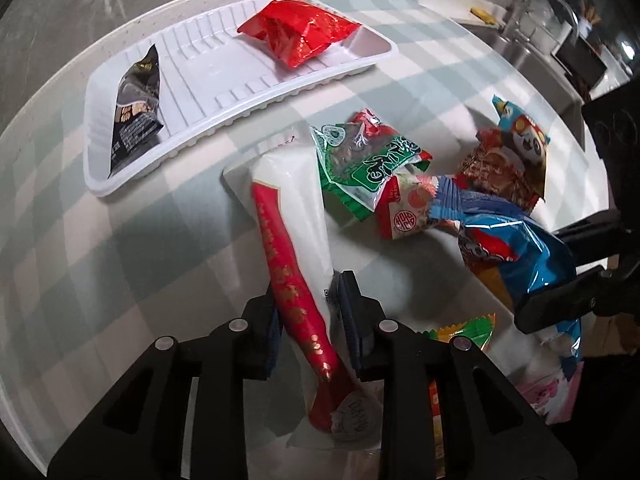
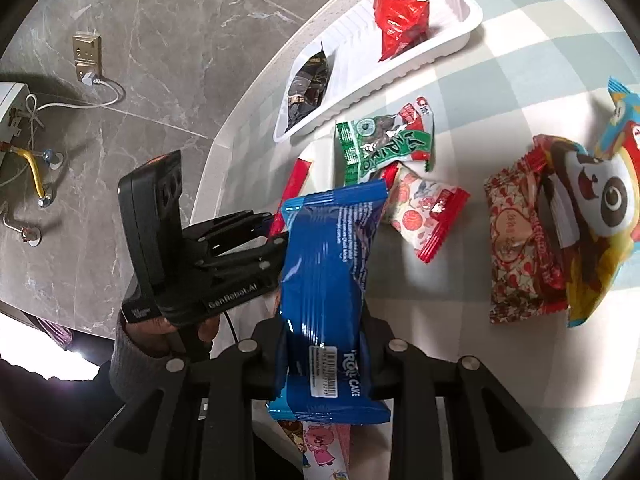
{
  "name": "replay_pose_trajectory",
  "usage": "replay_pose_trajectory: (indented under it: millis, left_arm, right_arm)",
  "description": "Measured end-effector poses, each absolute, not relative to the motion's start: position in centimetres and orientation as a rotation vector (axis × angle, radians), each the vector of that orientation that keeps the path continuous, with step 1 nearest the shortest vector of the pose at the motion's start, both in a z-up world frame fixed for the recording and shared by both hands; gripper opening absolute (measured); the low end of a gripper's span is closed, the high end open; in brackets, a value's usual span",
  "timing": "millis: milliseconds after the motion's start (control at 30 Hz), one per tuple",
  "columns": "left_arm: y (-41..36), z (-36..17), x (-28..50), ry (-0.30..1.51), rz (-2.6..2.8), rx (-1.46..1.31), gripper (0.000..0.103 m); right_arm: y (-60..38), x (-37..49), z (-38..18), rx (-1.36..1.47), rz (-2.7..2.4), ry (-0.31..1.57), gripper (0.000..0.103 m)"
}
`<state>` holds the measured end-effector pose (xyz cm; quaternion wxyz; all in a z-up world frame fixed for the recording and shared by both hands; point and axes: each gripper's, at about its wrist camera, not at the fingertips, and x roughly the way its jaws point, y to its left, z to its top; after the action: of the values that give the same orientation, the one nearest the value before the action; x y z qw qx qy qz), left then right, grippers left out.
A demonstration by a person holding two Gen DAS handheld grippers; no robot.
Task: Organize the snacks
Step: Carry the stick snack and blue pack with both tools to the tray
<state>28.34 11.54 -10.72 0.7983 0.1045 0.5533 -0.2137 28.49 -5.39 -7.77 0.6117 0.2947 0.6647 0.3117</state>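
Left hand-held gripper (image 1: 308,320): pads against a long white-and-red plastic snack pouch (image 1: 294,240), mid-length, its far end resting on the checked surface (image 1: 120,240).
Right hand-held gripper (image 2: 324,344): clamped on a glossy blue roll-cake wrapper (image 2: 330,280).
Handling: both packs look light, soft, slippery; hold mid-body, gently.
White ribbed plastic tray (image 1: 248,92): beyond the loose pile, holding a black and a red packet.

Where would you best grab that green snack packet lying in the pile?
Take the green packet by its crimped bottom edge, coming from above. It lies flat on top of the other packets, and that thin sealed edge points toward the open tablecloth, so a tool could probably pinch it without disturbing its neighbours.
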Motion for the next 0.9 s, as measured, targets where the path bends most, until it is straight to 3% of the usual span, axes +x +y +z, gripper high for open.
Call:
replay_pose_trajectory:
  millis: [167, 333, 467, 600, 667, 700, 733, 900]
  left_arm:
    - [10.8, -10.7, 28.2, 1.182, -0.451, 0.273, 0.028]
    - [10.1, -10.6, 27.6, 1.183, -0.488, 0.270, 0.050]
    - [9.1, -10.9, 27.4, 1.172, -0.484, 0.320, 0.053]
    - [9.2, -11.0, 27.2, 1.154, -0.493, 0.324, 0.049]
    - [9.5, -10.9, 27.3, 1.146, -0.486, 0.316, 0.037]
    - [9.8, -10.8, 27.4, 1.144, -0.474, 0.309, 0.024]
    - [10.2, -10.8, 27.7, 1.151, -0.473, 0.284, 0.020]
    - [12.5, -10.7, 28.5, 1.174, -0.497, 0.106, 0.017]
  right_arm:
    - [-5.5, 28.5, -8.0, 0.682, 0.710, 1.535, 0.031]
    - [-5.7, 28.4, -8.1, 0.682, 0.704, 1.537, 0.032]
    - [-6.0, 28.4, -8.2, 0.688, 0.695, 1.539, 0.032]
    - [-6.3, 28.4, -8.3, 0.694, 0.688, 1.539, 0.032]
    - [-6.3, 28.4, -8.4, 0.699, 0.686, 1.539, 0.032]
    - [-6.3, 28.3, -8.4, 0.701, 0.685, 1.540, 0.032]
    - [-6.4, 28.3, -8.4, 0.702, 0.685, 1.541, 0.032]
    - [-6.3, 28.2, -8.4, 0.709, 0.682, 1.544, 0.032]
